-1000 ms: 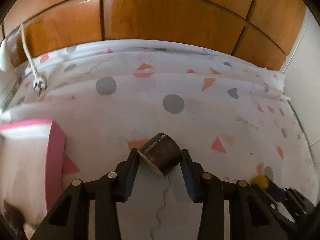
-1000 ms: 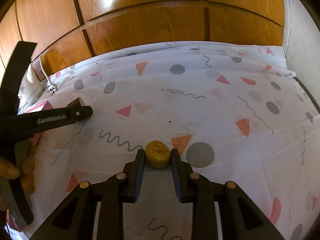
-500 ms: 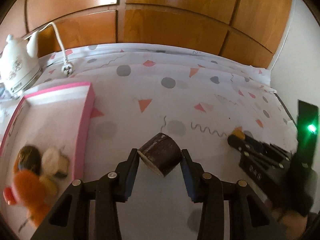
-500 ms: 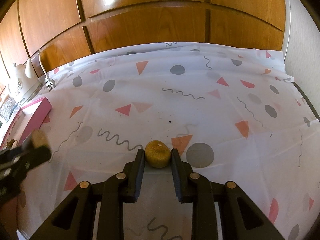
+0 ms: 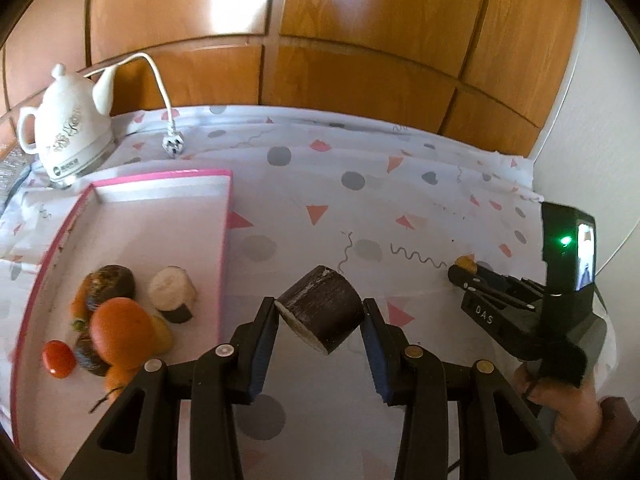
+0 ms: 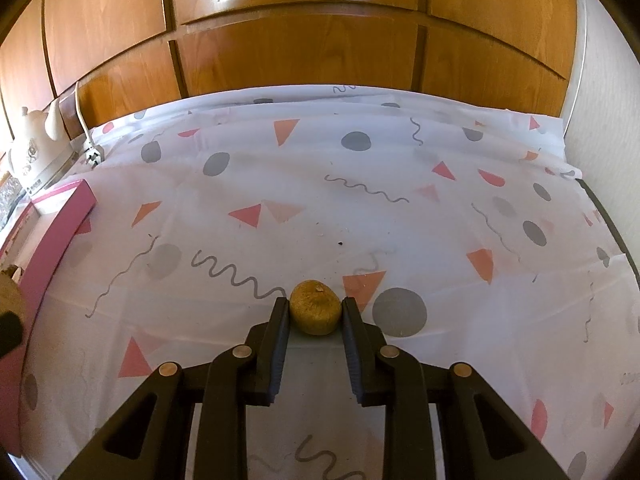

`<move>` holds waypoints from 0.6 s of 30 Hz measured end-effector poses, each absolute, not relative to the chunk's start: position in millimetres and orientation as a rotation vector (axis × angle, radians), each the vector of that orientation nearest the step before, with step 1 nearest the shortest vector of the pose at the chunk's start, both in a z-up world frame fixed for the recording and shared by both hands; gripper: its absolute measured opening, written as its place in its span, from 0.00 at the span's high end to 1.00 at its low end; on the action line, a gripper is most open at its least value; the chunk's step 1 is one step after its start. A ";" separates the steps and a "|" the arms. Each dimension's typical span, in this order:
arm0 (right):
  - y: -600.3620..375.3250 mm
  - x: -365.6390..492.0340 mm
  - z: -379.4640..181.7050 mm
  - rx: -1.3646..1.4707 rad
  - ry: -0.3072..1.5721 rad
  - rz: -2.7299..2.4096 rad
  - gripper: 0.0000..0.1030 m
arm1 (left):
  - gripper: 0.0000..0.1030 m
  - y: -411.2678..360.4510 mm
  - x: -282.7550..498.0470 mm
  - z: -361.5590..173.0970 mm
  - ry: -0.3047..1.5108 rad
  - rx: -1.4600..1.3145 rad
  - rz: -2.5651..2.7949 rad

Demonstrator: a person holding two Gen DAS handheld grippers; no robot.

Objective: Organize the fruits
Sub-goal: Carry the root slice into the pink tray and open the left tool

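i had the left tool closed on a dark cut chunk with a pale cut face, its two fingers pressing on either side and the piece tilted, lifted above the bench just right of the pink-rimmed tray. in the tray, toward its near left part, lay an orange fruit, a small red one, a pale round slice with a dark base and a dark rounded piece, all bunched close together. a white kettle stood at the far left beyond the tray, its plug lying on the patterned cloth nearby.

my right tool was closed on a small brownish-yellow fruit, fingers touching both sides of it, low over the cloth; i could not tell whether the fruit touched the bench. in the left camera that same tool showed at the right, well apart from the tray, with the yellow fruit at its tip and a green light glowing on its body. the tray's pink edge sat at the far left of the right camera's view.
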State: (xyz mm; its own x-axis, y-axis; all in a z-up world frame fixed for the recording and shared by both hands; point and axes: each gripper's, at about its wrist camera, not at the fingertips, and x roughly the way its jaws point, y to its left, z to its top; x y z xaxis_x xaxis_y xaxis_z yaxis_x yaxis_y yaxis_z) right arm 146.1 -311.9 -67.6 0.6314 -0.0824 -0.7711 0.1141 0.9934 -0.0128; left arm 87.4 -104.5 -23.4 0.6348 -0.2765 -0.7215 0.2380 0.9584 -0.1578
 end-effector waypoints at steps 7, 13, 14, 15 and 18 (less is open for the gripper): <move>-308.3 146.8 -67.6 0.010 0.884 -0.125 0.75 | 0.59 -75.3 77.5 -8.7 0.795 -0.076 -0.259; -304.2 147.1 -68.1 -0.018 0.887 -0.139 0.75 | 0.59 -34.7 71.1 -5.4 0.775 -0.105 -0.192; -303.5 147.3 -68.2 -0.024 0.888 -0.142 0.75 | 0.59 -28.6 70.5 -5.6 0.773 -0.108 -0.179; -302.6 147.5 -68.3 -0.030 0.889 -0.144 0.75 | 0.59 -18.8 69.8 -6.2 0.770 -0.116 -0.159; -300.8 148.7 -68.2 -0.045 0.893 -0.151 0.75 | 0.59 2.4 67.7 -9.7 0.765 -0.134 -0.112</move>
State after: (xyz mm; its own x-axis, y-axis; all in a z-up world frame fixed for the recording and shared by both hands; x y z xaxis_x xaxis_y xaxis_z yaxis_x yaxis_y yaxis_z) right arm 148.7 -300.8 -68.2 0.6175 -0.1502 -0.7721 0.1126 0.9884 -0.1022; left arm 67.7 2.4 -9.7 0.7162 -0.1492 -0.6818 0.0517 0.9855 -0.1614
